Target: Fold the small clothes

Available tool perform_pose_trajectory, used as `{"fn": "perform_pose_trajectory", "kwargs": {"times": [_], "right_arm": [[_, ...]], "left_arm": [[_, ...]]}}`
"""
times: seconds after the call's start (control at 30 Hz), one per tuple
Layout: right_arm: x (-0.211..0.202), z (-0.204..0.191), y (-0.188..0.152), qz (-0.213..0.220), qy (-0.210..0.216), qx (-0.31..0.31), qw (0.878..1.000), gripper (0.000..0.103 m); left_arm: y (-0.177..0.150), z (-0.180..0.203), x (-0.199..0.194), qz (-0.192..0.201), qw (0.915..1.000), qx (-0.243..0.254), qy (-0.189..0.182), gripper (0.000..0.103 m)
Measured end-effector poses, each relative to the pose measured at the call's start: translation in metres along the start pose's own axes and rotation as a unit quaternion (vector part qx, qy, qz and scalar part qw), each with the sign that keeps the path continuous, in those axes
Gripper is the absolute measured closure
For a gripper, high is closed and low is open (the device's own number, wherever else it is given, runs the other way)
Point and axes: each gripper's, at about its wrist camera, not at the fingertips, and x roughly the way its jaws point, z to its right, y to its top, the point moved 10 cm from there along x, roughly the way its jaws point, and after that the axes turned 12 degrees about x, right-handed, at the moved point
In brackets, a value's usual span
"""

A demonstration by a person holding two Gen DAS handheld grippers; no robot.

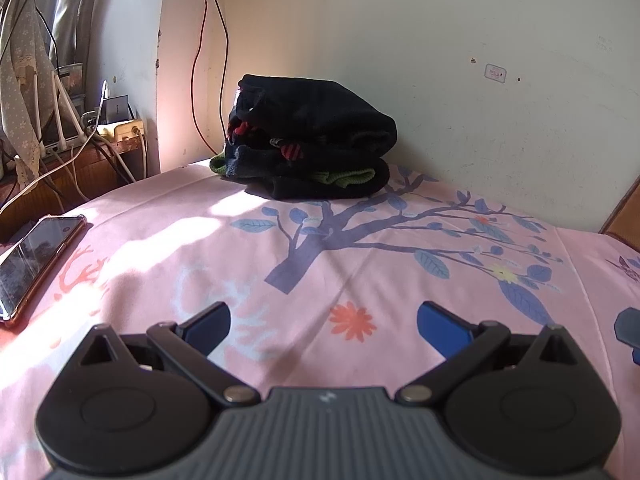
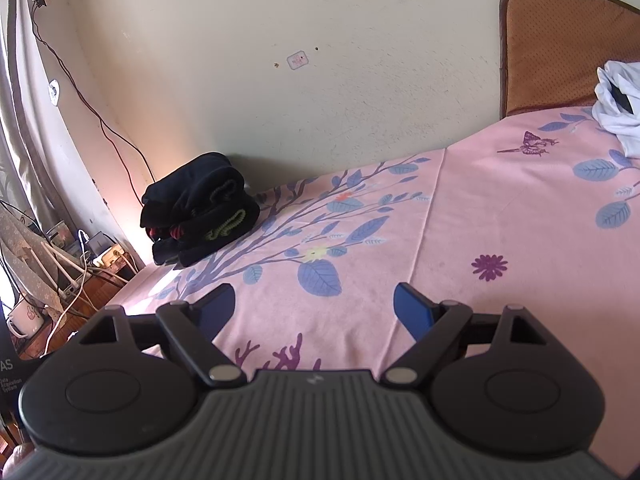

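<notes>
Progress: a stack of dark clothes (image 1: 312,140) sits at the far edge of the bed, against the wall. Black items layered flat, with green ribbed trim and red-striped bits showing between the layers. Looks like finished, folded work. Same stack seen from the right wrist view (image 2: 200,208), near the bed's far left corner.

Left to do, as a judgement: a white garment (image 2: 618,100) lies crumpled at the far right of the bed, in front of a brown cushion (image 2: 560,40). It is unfolded and is likely the next piece. No other loose clothes are visible.

Left gripper (image 1: 323,328): jaws wide apart, nothing between them, low over the sheet. Right gripper (image 2: 314,308): jaws also wide apart and empty, over the sheet. A dark bit at the right edge of the left view is probably part of the right gripper; cannot confirm.

Surface: bed with a pink sheet (image 1: 200,264) printed with a blue-leafed tree, orange and purple flowers, and a butterfly. A few creases, sunlight patch on the left side. A phone (image 1: 36,260) lies face up at the left edge.

Room: pale wall with small marks; a red wire (image 1: 200,64) hangs down it. Left of the bed is a wooden stand with white cables and a plug strip (image 1: 120,128), and curtain fabric behind it
</notes>
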Motion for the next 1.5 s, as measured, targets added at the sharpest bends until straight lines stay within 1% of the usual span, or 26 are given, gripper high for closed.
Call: {"fn": "perform_pose_trajectory", "kwargs": {"times": [0.23, 0.47, 0.63, 0.83, 1.07, 1.37, 1.5], "right_arm": [[0.000, 0.001, 0.001, -0.001, 0.001, 0.000, 1.000, 0.014], [0.000, 0.000, 0.000, 0.000, -0.001, 0.001, 1.000, 0.014], [0.000, 0.001, 0.000, 0.000, 0.000, 0.001, 1.000, 0.014], [0.000, 0.001, 0.001, 0.000, -0.001, 0.001, 1.000, 0.013], [-0.001, 0.000, 0.000, 0.002, -0.004, 0.006, 1.000, 0.013], [-0.001, 0.001, 0.000, 0.005, -0.007, 0.010, 1.000, 0.012], [-0.001, 0.001, 0.000, 0.006, -0.010, 0.014, 1.000, 0.012]], "left_arm": [[0.002, -0.002, -0.005, 0.011, 0.9999, 0.003, 0.008, 0.000], [0.006, 0.006, -0.011, 0.031, 0.9987, 0.035, 0.020, 0.000], [0.007, 0.006, -0.012, 0.038, 0.9984, 0.036, 0.024, 0.000], [0.007, 0.006, -0.012, 0.036, 0.9986, 0.034, 0.019, 0.000], [0.008, 0.011, -0.015, 0.048, 0.9978, 0.045, 0.010, 0.000], [0.005, 0.010, -0.008, 0.031, 0.9990, 0.031, -0.005, 0.000], [0.002, 0.009, -0.005, 0.016, 0.9994, 0.032, 0.003, 0.000]]}}
